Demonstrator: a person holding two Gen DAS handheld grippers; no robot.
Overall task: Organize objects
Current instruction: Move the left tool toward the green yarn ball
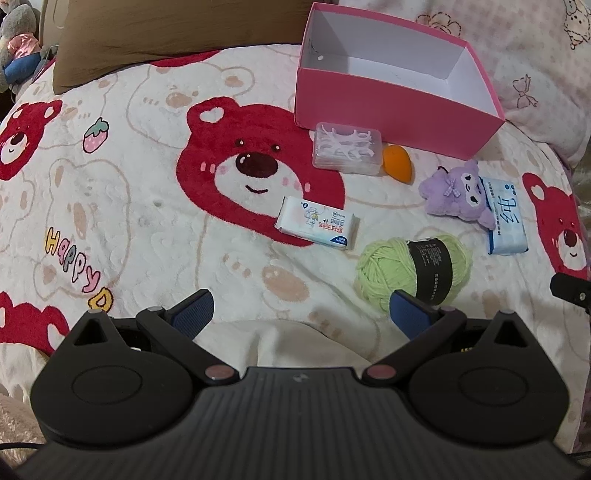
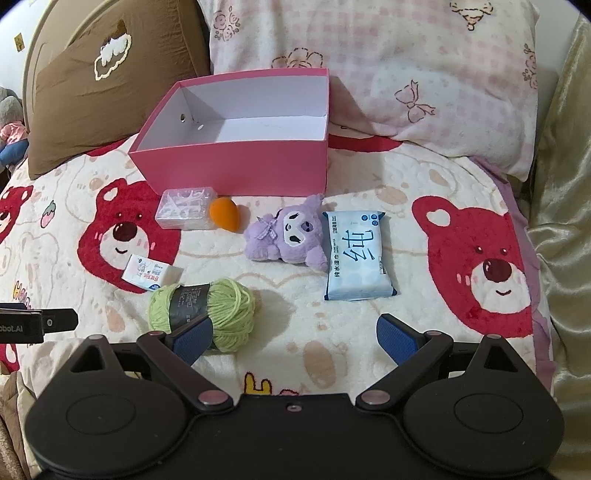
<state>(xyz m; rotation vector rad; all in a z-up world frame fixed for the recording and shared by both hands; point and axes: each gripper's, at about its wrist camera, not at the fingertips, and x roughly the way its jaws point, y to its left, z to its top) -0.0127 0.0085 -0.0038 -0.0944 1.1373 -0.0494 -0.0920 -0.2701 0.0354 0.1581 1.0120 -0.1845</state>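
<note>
An empty pink box [image 1: 391, 105] [image 2: 236, 168] stands at the back of the bed. In front of it lie a clear floss-pick case [image 1: 347, 147] [image 2: 186, 208], an orange sponge [image 1: 398, 162] [image 2: 224, 214], a purple plush [image 1: 456, 192] [image 2: 291, 236], a blue wipes pack [image 1: 506, 216] [image 2: 356, 254], a small tissue pack [image 1: 317, 223] [image 2: 149, 273] and a green yarn ball [image 1: 413, 267] [image 2: 205, 310]. My left gripper [image 1: 301, 314] is open and empty, just before the yarn. My right gripper [image 2: 290, 338] is open and empty, with its left finger beside the yarn.
A bear-print blanket [image 1: 147, 192] [image 2: 461, 184] covers the bed. A brown pillow [image 1: 155, 33] [image 2: 110, 81] and a pink patterned pillow [image 1: 535, 66] [image 2: 406, 81] lie behind the box. The other gripper's tip shows at the right edge [image 1: 570, 290] and at the left edge [image 2: 37, 323].
</note>
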